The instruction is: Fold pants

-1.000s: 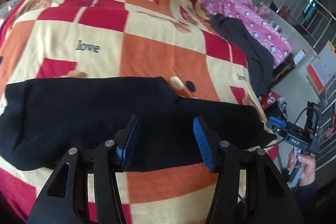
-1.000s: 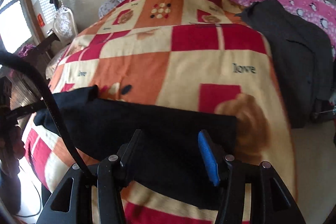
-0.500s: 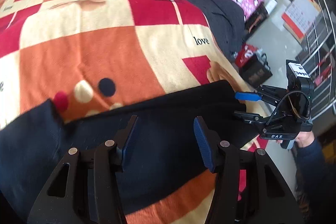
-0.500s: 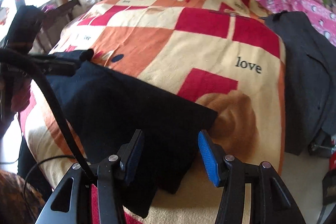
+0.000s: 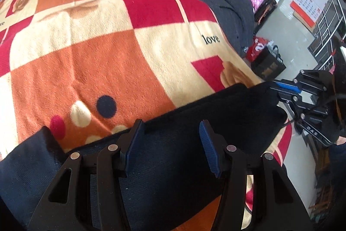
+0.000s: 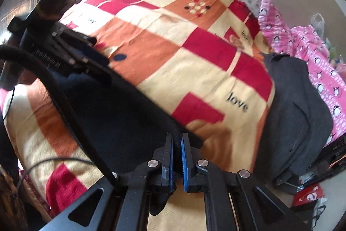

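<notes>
The black pants [image 5: 216, 114] lie flat across the near edge of a bed, on a checked blanket [image 5: 112, 53] of red, orange and cream squares printed with the word "love". In the left wrist view they run as a dark band from the lower left to the right edge of the bed.

The right gripper [image 6: 177, 144] has just been closing, and its 2 blue-padded fingers now stand pressed together on the corner of the pants at the bed's right end; a fold of black cloth shows between the pads and hangs out below them. From the left wrist view the same gripper [image 5: 279, 88] shows at the right, its tips at the far corner of the cloth.

The left gripper [image 5: 170, 133] hangs over the middle of the pants with its 2 fingers spread apart. Black cloth shows between them, but the pads do not press on it.

A dark grey garment [image 6: 296, 114] lies along the far side of the blanket, next to a pink quilt [image 6: 320, 66] with a penguin pattern.
</notes>
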`<act>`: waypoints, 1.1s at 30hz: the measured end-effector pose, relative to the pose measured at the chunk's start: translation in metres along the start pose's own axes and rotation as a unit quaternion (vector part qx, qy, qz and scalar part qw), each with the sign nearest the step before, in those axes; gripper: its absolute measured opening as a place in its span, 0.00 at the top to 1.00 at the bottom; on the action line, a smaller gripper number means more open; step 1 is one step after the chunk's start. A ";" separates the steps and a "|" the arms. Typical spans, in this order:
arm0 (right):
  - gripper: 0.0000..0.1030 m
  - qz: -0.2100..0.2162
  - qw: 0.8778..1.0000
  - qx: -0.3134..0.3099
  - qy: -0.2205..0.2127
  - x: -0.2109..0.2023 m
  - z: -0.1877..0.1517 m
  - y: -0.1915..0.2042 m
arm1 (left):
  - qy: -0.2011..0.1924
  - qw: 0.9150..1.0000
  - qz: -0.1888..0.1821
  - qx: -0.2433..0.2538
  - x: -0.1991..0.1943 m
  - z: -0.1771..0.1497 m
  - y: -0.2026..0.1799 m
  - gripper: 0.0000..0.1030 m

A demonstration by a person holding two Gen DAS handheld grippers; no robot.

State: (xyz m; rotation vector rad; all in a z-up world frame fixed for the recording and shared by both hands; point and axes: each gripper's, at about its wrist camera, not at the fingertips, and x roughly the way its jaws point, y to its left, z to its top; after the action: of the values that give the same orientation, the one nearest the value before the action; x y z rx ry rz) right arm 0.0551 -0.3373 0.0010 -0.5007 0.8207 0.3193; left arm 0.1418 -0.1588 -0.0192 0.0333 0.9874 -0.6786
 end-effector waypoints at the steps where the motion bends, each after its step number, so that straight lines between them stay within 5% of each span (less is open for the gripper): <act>1: 0.95 -0.006 1.000 0.000 0.006 0.005 0.002 -0.002 | -0.006 1.000 0.005 -0.001 -0.001 0.000 0.000 0.49; 3: 0.95 -0.022 0.999 0.005 0.027 0.025 0.003 -0.005 | -0.007 1.000 0.011 -0.007 0.002 -0.001 0.002 0.49; 6: 0.94 0.026 0.994 0.053 0.092 0.062 -0.007 -0.013 | 0.018 0.999 0.016 -0.022 0.011 -0.006 0.007 0.49; 7: 0.93 0.023 0.996 0.057 0.069 0.057 -0.009 -0.015 | 0.019 0.999 0.016 -0.020 0.010 -0.009 0.008 0.49; 8: 0.89 0.022 0.995 0.064 0.073 0.054 -0.010 -0.019 | 0.017 1.000 0.019 -0.016 0.010 -0.012 0.008 0.49; 10: 0.64 -0.004 0.993 0.082 0.089 0.043 -0.017 -0.030 | 0.012 0.999 0.028 -0.010 0.007 -0.015 0.008 0.49; 12: 0.58 -0.022 0.992 0.097 0.084 0.029 -0.026 -0.038 | 0.000 1.000 0.028 -0.014 0.000 -0.016 0.008 0.49; 18: 0.58 -0.003 0.983 0.180 0.043 -0.014 -0.050 -0.043 | -0.025 0.999 0.007 -0.035 -0.013 -0.021 0.002 0.49; 27: 0.58 0.053 0.976 0.209 -0.011 -0.007 -0.042 -0.003 | -0.032 0.998 0.051 -0.025 -0.021 -0.035 -0.011 0.49; 33: 0.58 0.040 0.974 0.221 0.043 0.009 -0.063 0.004 | -0.035 0.996 0.076 -0.024 -0.025 -0.045 -0.006 0.49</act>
State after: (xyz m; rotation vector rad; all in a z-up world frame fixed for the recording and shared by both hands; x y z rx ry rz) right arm 0.0202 -0.3669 -0.0434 -0.0655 0.9658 0.1799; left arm 0.0948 -0.1364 -0.0238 0.0413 0.9235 -0.5123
